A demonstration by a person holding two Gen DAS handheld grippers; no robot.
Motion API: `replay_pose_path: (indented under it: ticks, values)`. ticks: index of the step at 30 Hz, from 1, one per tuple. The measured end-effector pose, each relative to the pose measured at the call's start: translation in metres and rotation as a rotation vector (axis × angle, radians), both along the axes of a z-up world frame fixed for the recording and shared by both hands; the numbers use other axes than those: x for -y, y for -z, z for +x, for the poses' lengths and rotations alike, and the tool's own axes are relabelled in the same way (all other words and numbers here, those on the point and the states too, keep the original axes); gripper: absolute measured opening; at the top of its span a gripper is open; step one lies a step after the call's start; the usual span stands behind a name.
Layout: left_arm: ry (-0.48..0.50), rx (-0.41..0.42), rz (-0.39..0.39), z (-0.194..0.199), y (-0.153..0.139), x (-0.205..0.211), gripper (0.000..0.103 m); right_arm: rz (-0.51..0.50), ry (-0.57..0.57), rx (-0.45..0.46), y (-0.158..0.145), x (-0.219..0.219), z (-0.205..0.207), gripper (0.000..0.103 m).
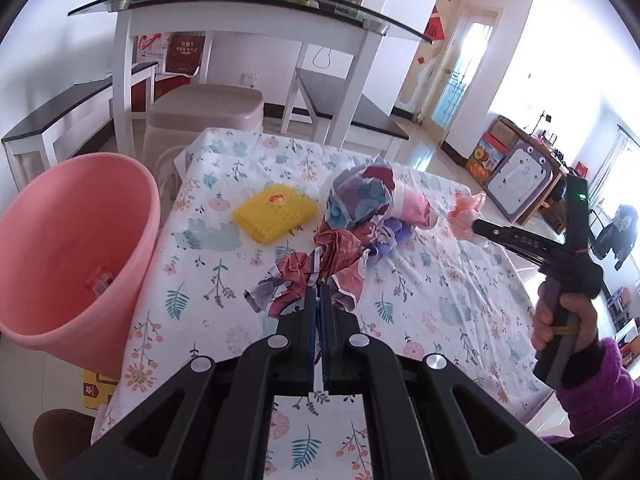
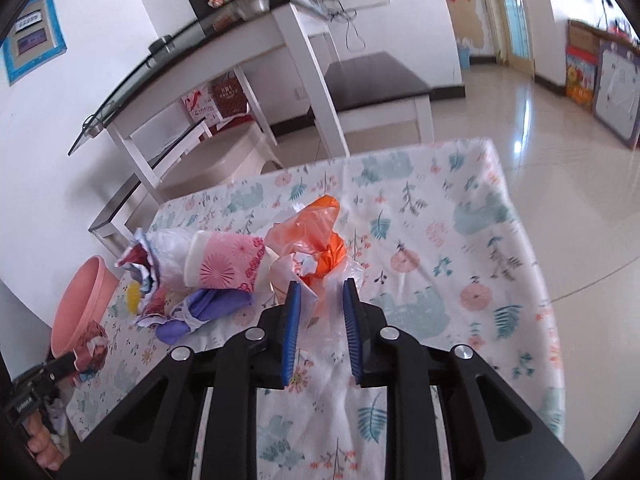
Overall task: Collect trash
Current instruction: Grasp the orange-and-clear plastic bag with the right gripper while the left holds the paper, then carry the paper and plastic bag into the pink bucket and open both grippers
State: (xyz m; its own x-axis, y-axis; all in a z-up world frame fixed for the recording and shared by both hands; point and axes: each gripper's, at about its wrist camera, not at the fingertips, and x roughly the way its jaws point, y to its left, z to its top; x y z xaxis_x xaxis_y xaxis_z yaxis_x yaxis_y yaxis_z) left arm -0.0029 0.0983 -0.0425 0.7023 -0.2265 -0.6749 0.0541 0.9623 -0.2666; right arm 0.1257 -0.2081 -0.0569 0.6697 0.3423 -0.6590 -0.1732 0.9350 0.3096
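Angling down, left gripper [image 1: 319, 294] fingers pinch red crumpled wrapper [image 1: 320, 268].

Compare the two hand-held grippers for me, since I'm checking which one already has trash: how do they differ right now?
The left hand-held gripper is shut on the crumpled red patterned wrapper, while the right hand-held gripper stands apart around the orange plastic bag, not visibly clamping it. The left works nearer the pink bin; the right reaches the pile's far side. Both angle down over the floral tablecloth.
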Motion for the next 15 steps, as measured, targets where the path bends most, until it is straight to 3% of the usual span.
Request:
replay_pose_path:
  ticks: [8, 15]
  values:
    - [-0.037, 0.057, 0.002, -0.006, -0.012, -0.008, 0.001, -0.037, -0.082, 0.124, -0.043, -0.025, -0.032, 0.022]
    - [-0.103, 0.097, 0.012, -0.014, -0.023, -0.028, 0.001, -0.039, -0.251, 0.161, -0.057, -0.087, -0.043, 0.022]
